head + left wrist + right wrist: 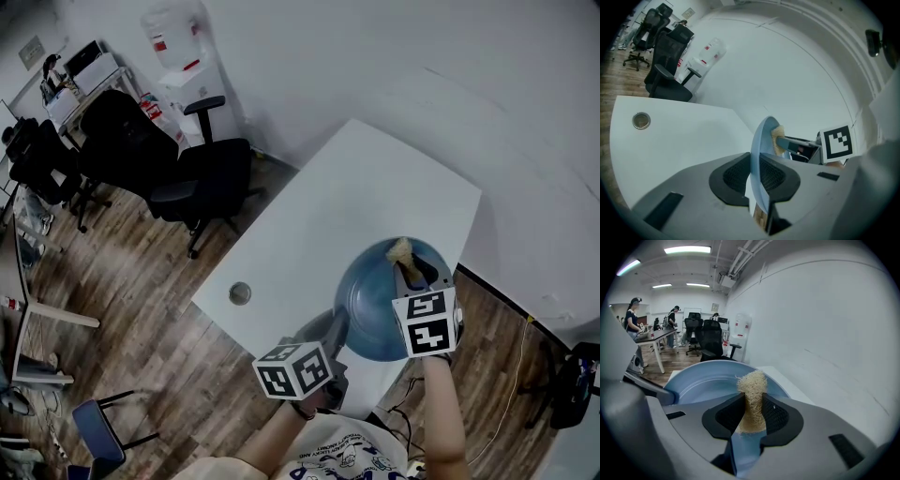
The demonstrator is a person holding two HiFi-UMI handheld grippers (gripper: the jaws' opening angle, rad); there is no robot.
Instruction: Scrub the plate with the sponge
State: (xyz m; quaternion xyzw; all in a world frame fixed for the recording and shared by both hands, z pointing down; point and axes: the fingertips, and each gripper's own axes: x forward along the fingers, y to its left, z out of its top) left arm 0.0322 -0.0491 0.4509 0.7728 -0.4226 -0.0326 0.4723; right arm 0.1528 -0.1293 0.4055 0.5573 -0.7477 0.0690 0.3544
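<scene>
Inspection run left to right. Found left gripper (754,164) with jaws clamped on the near rim of the blue plate (366,300), one pad on each face. Found plate tipped up on edge above the near right corner of the bench (319,206); contact with the bench not determinable. Judged stiff, smooth and probably slippery under scrubbing; breakable if dropped; light enough for a one-point hold. Judged rim the only sound place to take hold, well in past the lip, as at present.

Further right, found sponge (751,390), a pale fibrous wad, pinched by its lower part in the jaws of the right gripper (752,401), free end standing proud of the jaw tips and apparently against the plate's inner face near the far rim. Judged soft, springy, very light; apt to fold or work loose under sideways rubbing. Advise a low hold on the wad, with enough left proud to keep jaw tips off the plate. Risk noted: plate pivoting in its single rim grip under firm pressure.
</scene>
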